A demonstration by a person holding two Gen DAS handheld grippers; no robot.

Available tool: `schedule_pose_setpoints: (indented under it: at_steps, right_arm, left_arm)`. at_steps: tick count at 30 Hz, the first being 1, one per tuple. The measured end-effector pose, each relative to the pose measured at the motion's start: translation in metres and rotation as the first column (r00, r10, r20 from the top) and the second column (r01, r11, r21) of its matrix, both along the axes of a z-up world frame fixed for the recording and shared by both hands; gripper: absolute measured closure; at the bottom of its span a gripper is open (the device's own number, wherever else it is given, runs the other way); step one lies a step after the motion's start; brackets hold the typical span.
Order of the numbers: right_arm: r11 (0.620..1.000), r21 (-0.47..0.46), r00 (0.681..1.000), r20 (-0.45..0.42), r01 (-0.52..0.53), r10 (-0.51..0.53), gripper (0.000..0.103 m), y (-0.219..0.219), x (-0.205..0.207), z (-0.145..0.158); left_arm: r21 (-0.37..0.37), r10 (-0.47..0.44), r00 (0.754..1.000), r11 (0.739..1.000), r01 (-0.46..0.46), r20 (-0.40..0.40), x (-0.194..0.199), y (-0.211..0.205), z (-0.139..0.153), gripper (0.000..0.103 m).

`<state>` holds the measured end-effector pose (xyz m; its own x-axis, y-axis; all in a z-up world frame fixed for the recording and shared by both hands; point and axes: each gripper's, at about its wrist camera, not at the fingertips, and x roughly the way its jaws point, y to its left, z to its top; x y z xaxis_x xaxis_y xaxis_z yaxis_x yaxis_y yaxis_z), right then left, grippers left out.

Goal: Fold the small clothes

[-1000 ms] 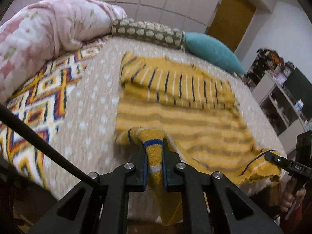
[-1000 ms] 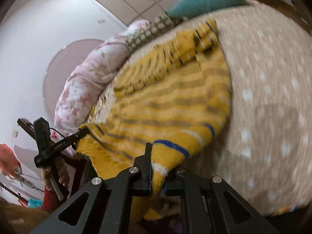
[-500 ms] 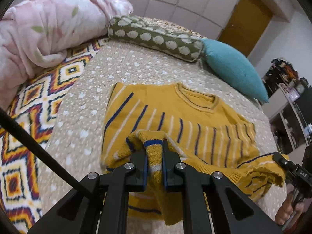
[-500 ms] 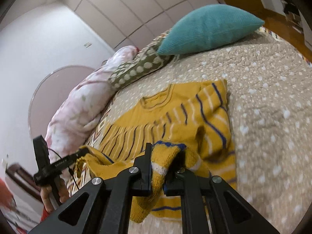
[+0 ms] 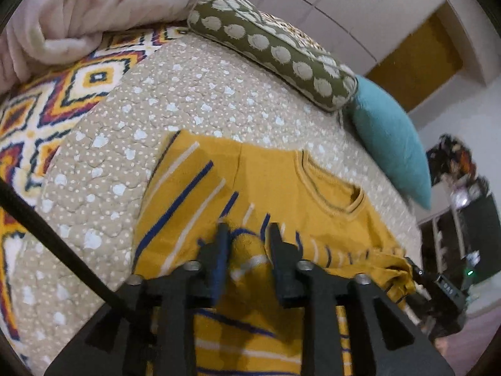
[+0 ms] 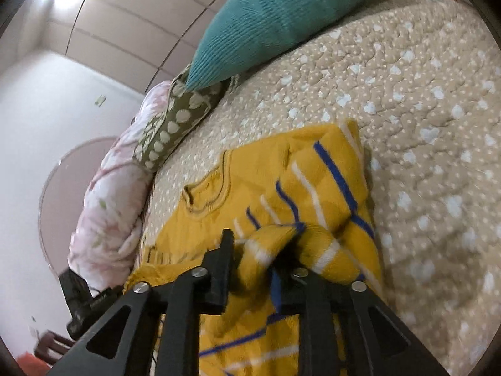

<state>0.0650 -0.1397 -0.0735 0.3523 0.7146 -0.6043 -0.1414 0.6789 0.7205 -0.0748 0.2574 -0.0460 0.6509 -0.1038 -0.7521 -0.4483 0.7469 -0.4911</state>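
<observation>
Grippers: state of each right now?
Left gripper: jaws opening, yellow sweater hem between them.
Right gripper: jaws opening, sweater hem between them.

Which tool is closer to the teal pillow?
Right. The right tool holds the sweater corner on the pillow's side; the left tool is at the far corner.

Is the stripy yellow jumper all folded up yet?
Not quite. The yellow knitted jumper with blue and white stripes has its bottom half already brought up over its chest. The left gripper and right gripper are opening, the hem between their jaws. Smoothing and further folds remain.
</observation>
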Motion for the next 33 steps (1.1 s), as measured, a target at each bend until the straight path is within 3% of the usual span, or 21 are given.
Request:
schedule_pose_setpoints:
  at_steps: [3, 10, 14, 17, 22, 23, 24, 25, 26, 30, 33]
  right_arm:
    - [0.999, 0.041, 1.0, -0.012, 0.026, -0.026, 0.051, 0.003, 0.01, -0.003]
    - [0.995, 0.07, 0.997, -0.017, 0.071, -0.07, 0.036, 0.009, 0.027, -0.003]
    - [0.995, 0.055, 0.997, -0.011, 0.082, -0.081, 0.036, 0.007, 0.033, 0.003]
    - [0.996, 0.049, 0.997, 0.023, 0.077, -0.079, 0.036, 0.004, 0.029, 0.013]
    - [0.996, -0.065, 0.99, 0.136, 0.057, -0.048, 0.036, -0.01, 0.011, 0.031]
    - [0.994, -0.091, 0.987, 0.154, 0.062, -0.047, 0.036, -0.015, 0.008, 0.033]
    - [0.991, -0.117, 0.984, 0.17, 0.067, -0.047, 0.036, -0.019, 0.006, 0.035]
    - [0.987, -0.144, 0.982, 0.185, 0.071, -0.043, 0.035, -0.022, 0.005, 0.037]
    - [0.982, -0.178, 0.979, 0.201, 0.069, -0.033, 0.035, -0.024, 0.004, 0.039]
    - [0.955, -0.297, 0.966, 0.249, 0.011, 0.066, 0.036, -0.012, -0.001, 0.043]
    - [0.928, -0.372, 0.95, 0.279, -0.031, 0.144, 0.036, 0.012, -0.002, 0.043]
  left_arm:
    - [0.006, 0.032, 0.999, 0.999, -0.032, 0.027, -0.003, 0.008, 0.003, 0.046]
    - [-0.032, 0.06, 0.997, 0.998, -0.058, 0.05, -0.011, 0.029, 0.005, 0.036]
    - [0.08, -0.021, 0.999, 0.997, 0.018, 0.037, -0.005, 0.014, 0.012, 0.031]
    - [0.184, -0.115, 0.993, 0.976, 0.113, -0.002, 0.011, -0.005, 0.014, 0.03]
    - [0.348, -0.242, 0.96, 0.895, 0.277, -0.142, 0.053, -0.037, -0.001, 0.031]
    - [0.358, -0.249, 0.953, 0.886, 0.296, -0.172, 0.06, -0.042, -0.007, 0.043]
    - [0.363, -0.253, 0.943, 0.875, 0.319, -0.217, 0.068, -0.046, -0.016, 0.073]
    - [0.37, -0.247, 0.933, 0.867, 0.334, -0.262, 0.074, -0.048, -0.024, 0.09]
    - [0.384, -0.232, 0.927, 0.86, 0.337, -0.293, 0.076, -0.049, -0.028, 0.099]
    - [0.422, -0.184, 0.957, 0.867, 0.266, -0.226, 0.067, -0.034, -0.012, 0.099]
    - [0.364, -0.132, 0.974, 0.911, 0.192, -0.182, 0.061, -0.004, 0.0, 0.099]
